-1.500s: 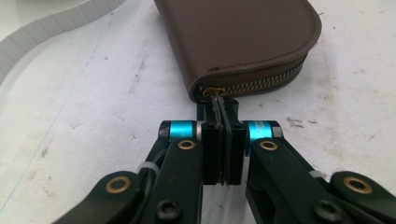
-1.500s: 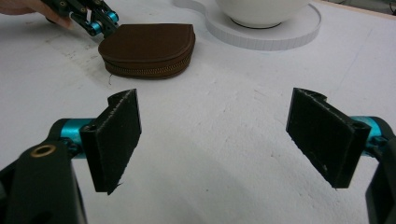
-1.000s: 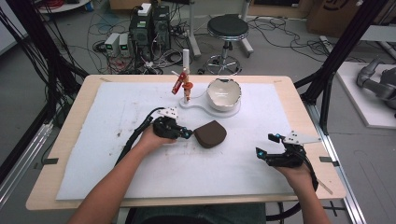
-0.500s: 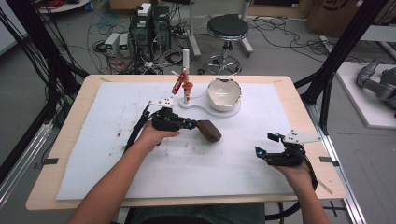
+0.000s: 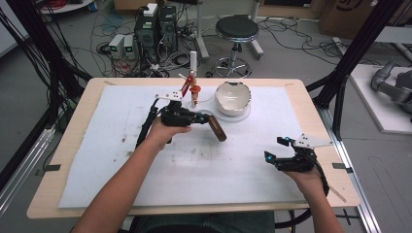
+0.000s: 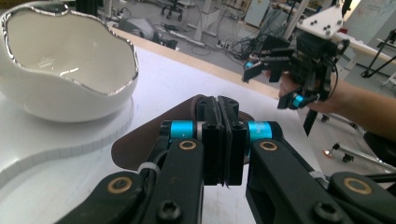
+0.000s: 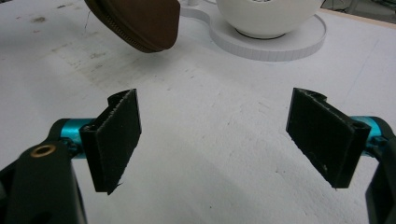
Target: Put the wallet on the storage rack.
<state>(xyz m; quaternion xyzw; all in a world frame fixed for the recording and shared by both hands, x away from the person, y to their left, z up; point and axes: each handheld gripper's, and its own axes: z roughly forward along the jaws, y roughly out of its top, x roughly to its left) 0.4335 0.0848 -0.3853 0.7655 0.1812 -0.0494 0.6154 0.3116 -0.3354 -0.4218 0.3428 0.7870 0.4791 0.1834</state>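
While the left gripper (image 5: pixel 206 118) has its fingers (image 6: pixel 212 135) clamped tight on the edge of the brown pouch (image 5: pixel 217 130), the pouch hangs tilted above the tabletop (image 5: pixel 116 85), just beside the white bowl (image 5: pixel 233 98) near the far edge. Right gripper (image 5: pixel 273 149) rests near the right edge, fingers wide apart, holding nothing.

**Background items: table, stand, floor clutter**

White mat (image 5: pixel 243 165) covers wooden table (image 5: pixel 77 145), with dark smudges near its left middle. White bowl with a wavy silver rim (image 5: pixel 233 97) sits on a round white base (image 5: pixel 243 115) at the back center. Just left of it, a small red-and-orange clamp stand (image 5: pixel 190 87). Behind the table: round black stool (image 5: pixel 236 29), power units (image 5: pixel 156 24), tangled cables (image 5: pixel 111 29) on the floor. Cardboard box (image 5: pixel 347 17) at far right.
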